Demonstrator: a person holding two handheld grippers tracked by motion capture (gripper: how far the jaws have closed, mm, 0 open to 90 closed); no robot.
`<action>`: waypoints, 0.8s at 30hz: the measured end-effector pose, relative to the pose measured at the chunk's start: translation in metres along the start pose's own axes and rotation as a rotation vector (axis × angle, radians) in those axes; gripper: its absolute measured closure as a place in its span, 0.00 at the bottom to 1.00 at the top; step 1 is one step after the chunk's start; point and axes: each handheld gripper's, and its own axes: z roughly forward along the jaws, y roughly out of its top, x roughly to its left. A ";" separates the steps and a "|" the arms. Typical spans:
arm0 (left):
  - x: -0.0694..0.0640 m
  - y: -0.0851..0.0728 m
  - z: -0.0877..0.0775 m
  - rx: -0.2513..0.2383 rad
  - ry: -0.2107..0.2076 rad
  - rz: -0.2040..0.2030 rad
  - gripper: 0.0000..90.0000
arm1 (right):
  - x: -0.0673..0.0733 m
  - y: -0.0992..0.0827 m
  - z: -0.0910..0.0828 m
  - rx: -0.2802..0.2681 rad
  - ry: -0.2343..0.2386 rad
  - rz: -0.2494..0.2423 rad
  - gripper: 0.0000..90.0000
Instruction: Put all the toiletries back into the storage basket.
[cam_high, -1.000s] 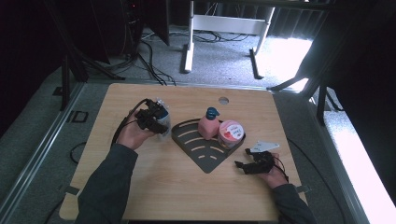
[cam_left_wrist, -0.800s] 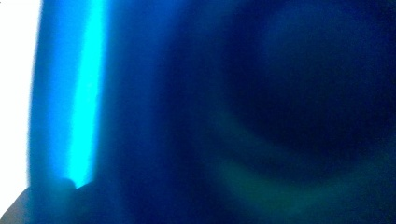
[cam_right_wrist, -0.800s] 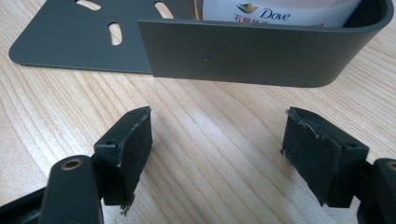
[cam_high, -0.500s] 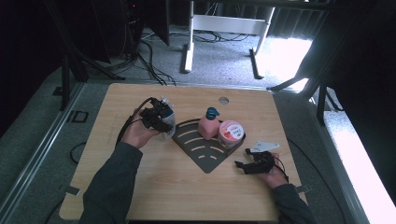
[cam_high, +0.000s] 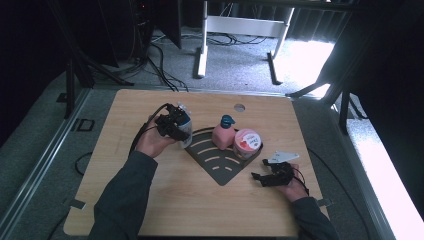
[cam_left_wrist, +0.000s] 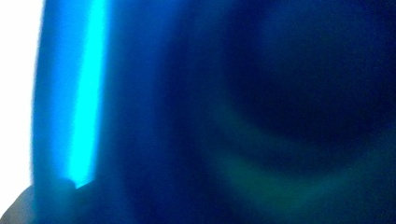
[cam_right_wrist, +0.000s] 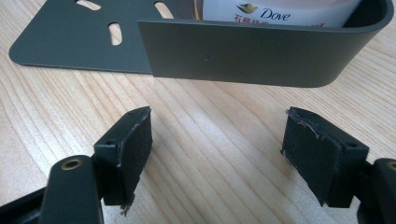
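A dark grey corner rack (cam_high: 220, 165) lies mid-table, with a pink pump bottle (cam_high: 222, 134) and a pink-lidded jar (cam_high: 247, 142) at its back. At the rack's left edge my left gripper (cam_high: 180, 131) is shut on a small bottle (cam_high: 186, 124) with blue on it. In the left gripper view that bottle (cam_left_wrist: 187, 116) is a blue blur right against the lens. My right gripper (cam_high: 257, 176) rests on the wood just right of the rack, open. In the right gripper view its jaws (cam_right_wrist: 217, 149) stand wide apart and empty before the rack's wall (cam_right_wrist: 243, 53), with the Dove jar (cam_right_wrist: 275, 11) behind it.
The wooden table (cam_high: 150, 200) has a round hole (cam_high: 239, 107) near its far edge. Beyond it stand a white frame (cam_high: 240, 30) and cables on the grey floor. Bare wood lies in front of the rack and at the table's left.
My left hand has carried the bottle a little to the right, up to the rack's left edge. The right gripper has stayed where it was.
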 end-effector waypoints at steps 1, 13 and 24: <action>0.000 0.001 0.000 0.000 0.002 0.003 0.61 | 0.000 0.000 0.000 0.000 0.001 0.001 0.27; -0.004 0.010 0.005 -0.010 -0.002 0.013 0.61 | 0.000 0.000 0.000 0.000 0.000 0.001 0.27; -0.006 0.015 0.010 -0.012 0.000 0.021 0.61 | 0.000 0.000 0.000 0.000 0.000 0.001 0.27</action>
